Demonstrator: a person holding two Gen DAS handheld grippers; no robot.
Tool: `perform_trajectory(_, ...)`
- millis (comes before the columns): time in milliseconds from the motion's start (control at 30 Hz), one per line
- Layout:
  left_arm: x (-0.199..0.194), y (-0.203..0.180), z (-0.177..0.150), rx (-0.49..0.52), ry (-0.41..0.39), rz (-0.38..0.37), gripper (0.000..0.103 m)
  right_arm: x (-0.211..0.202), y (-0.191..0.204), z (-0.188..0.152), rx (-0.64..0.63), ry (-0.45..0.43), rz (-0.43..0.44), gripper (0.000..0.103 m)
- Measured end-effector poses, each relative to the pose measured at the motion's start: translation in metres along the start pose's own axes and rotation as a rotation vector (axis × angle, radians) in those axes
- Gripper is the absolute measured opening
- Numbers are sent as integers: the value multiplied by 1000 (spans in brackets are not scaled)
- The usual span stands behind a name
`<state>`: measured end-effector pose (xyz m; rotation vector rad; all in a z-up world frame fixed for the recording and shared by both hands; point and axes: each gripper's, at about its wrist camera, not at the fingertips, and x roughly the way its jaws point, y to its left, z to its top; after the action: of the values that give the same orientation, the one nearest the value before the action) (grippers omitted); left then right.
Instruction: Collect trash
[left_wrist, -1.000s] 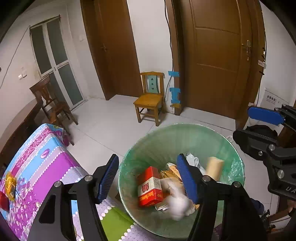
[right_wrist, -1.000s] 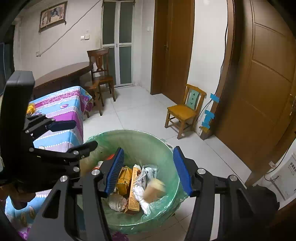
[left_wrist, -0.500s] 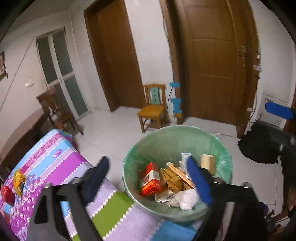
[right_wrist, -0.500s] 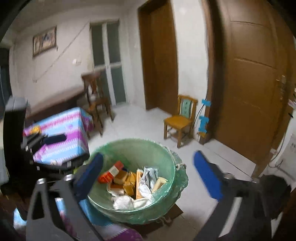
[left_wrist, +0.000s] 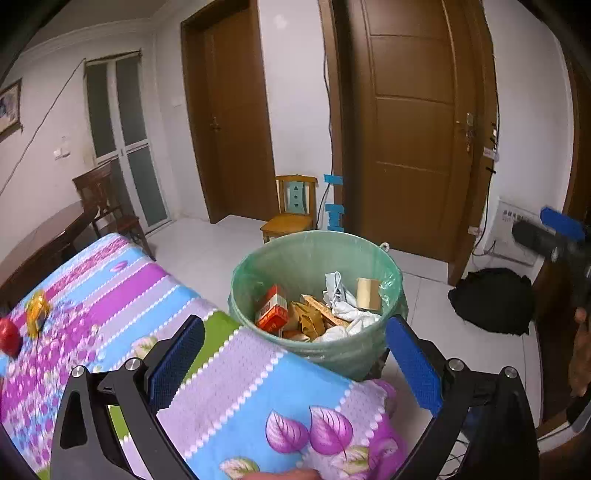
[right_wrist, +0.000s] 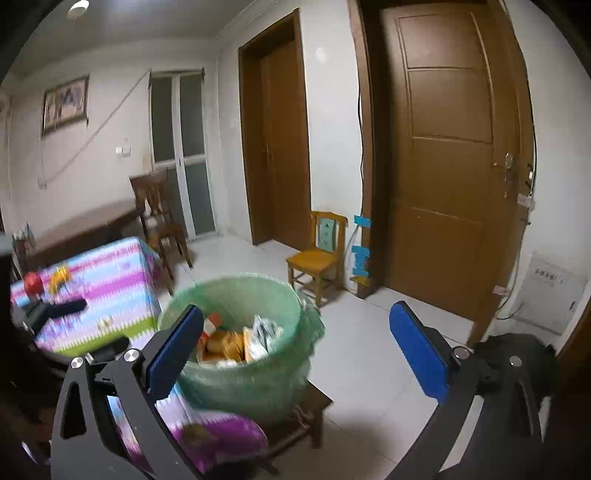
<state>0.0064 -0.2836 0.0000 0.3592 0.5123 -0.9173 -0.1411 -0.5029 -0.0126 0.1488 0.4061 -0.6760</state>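
Legible text: none; white wall box (right_wrist: 553, 298), right of frame, and red carton (left_wrist: 272, 312) in bin bear unreadable print

Both grippers, left gripper (left_wrist: 293, 363) and right gripper (right_wrist: 295, 354), are being drawn back from the bin (left_wrist: 317, 291), jaws seemingly being spread wider.

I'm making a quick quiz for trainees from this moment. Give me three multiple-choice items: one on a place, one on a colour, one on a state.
1. Where does the trash bin stand?
A. beside the covered table
B. on the yellow chair
C. against the door

2. What colour is the bin liner?
A. black
B. green
C. white

3. How is the left gripper?
A. shut on a carton
B. shut, empty
C. open, empty

Key: 1 A, the bin sits at the tablecloth's edge; 2 B, translucent green plastic; 3 C, its fingers stand wide apart with nothing between.
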Motion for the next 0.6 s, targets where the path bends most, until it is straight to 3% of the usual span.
perform_trajectory(433, -8, -14, 0, 19, -1, -46, 98, -6, -12, -10, 31, -16, -25, 97)
perform_trajectory(600, -6, -18, 0, 39, 15, -3, 98, -6, -14, -12, 29, -12, -36, 97)
